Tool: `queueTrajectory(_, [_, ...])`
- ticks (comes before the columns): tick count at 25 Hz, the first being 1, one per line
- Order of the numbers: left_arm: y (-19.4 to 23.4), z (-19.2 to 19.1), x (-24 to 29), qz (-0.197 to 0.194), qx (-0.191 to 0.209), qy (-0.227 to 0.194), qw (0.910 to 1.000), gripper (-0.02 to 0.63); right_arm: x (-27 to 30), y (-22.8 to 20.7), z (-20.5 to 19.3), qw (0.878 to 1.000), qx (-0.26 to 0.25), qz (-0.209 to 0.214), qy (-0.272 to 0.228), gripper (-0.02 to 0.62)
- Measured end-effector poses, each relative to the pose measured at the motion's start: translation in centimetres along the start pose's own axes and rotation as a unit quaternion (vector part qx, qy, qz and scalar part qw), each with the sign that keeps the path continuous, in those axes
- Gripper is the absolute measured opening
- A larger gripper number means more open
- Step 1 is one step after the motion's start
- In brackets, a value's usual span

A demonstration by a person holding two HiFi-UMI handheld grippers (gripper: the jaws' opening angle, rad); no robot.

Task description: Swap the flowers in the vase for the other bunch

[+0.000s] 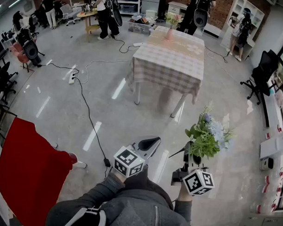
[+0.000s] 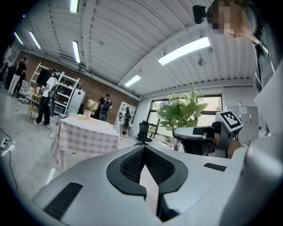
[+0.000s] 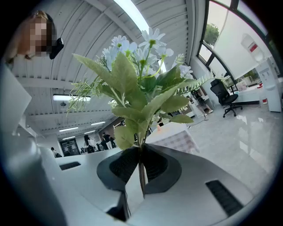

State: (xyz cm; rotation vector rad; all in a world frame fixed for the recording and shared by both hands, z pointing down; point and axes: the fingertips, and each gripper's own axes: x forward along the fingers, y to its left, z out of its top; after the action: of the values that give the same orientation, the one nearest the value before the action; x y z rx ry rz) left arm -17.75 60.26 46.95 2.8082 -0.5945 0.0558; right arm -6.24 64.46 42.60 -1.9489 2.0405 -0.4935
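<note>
- Right gripper pinches the bunch by its stems; the long axis is upright, with the blooms above the jaws.
- Left gripper is pressed together, empty.

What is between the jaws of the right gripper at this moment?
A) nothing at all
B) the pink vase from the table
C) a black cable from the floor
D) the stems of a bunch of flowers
D: in the right gripper view, the jaws of the right gripper are closed on the thin stems of the bunch of flowers, whose leaves and pale blooms rise above them.
</note>
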Motion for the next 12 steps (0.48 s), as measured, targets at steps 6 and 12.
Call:
queueTrajectory(6, [-1.2, -0.7, 0.2, -0.013, -0.002, 0.011, 0.9999, 0.009, -1.0, -0.2, -0.3, 1.0, 0.001, -0.007, -0.001, 0.031])
queueTrajectory(12, [-1.3, -1.1, 0.2, -0.015, -0.009, 0.022, 0.9996, 0.009, -1.1, -0.6, -0.1, 1.0, 0.01, -0.014, -0.005, 0.031])
